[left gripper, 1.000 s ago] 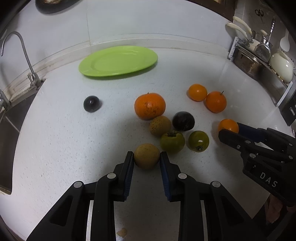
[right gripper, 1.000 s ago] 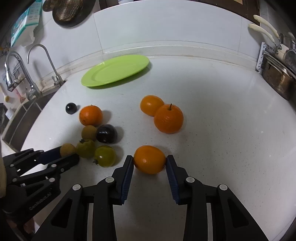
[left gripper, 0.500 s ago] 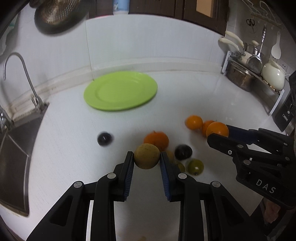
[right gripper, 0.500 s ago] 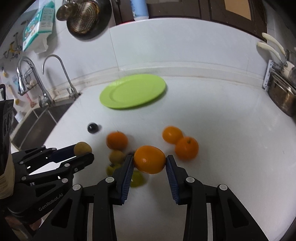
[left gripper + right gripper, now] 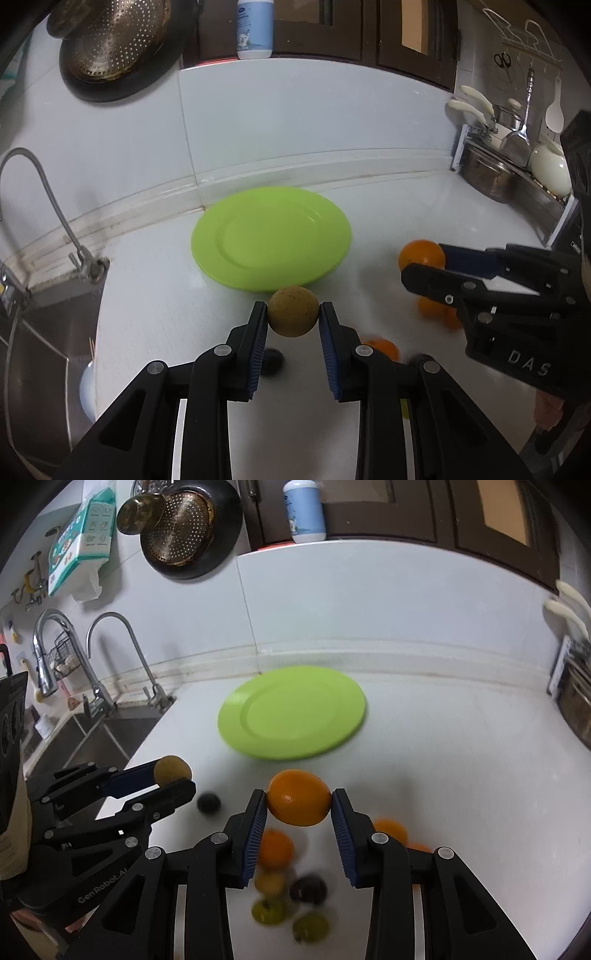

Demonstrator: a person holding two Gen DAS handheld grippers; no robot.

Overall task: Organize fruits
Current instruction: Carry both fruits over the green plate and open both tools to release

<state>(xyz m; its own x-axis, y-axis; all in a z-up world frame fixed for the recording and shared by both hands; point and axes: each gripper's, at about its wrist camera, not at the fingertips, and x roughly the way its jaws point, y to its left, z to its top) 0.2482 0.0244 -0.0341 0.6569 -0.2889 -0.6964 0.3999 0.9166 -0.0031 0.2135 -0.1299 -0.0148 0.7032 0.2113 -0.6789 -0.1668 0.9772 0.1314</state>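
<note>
Here the left jaws [image 5: 293, 314] are closed down to the width of a small round tan-brown fruit [image 5: 293, 311], its dull, speckled skin pressed on both sides by the ribbed blue pads [image 5: 258, 350]; the fruit sits at the very tips, lifted clear of the white desk [image 5: 147, 314]. The right jaws [image 5: 298, 802] stand slightly wider, clamped on a smooth, glossy orange [image 5: 298, 797] of somewhat oval shape, also held at the tips above the desk.

Just beyond both sets of tips lies a flat, round, lime-green plate [image 5: 271, 236] with a shallow raised rim and a plastic-like sheen, nothing on it. Its near edge shows right behind the tan-brown fruit in the left wrist view, and a little beyond the orange in the right wrist view.

Below and behind the right jaws, the remaining fruits rest on the desk, blurred: an orange one [image 5: 275, 847] under the left pad, another orange one [image 5: 389, 830] beside the right finger, a dark purple one [image 5: 308, 888], two greenish ones [image 5: 310, 926] and a yellowish-brown one [image 5: 269, 882]. A small dark round fruit [image 5: 208, 803] lies apart, between the two grippers. The gripper bodies are matt black plastic with silver rivets.
</note>
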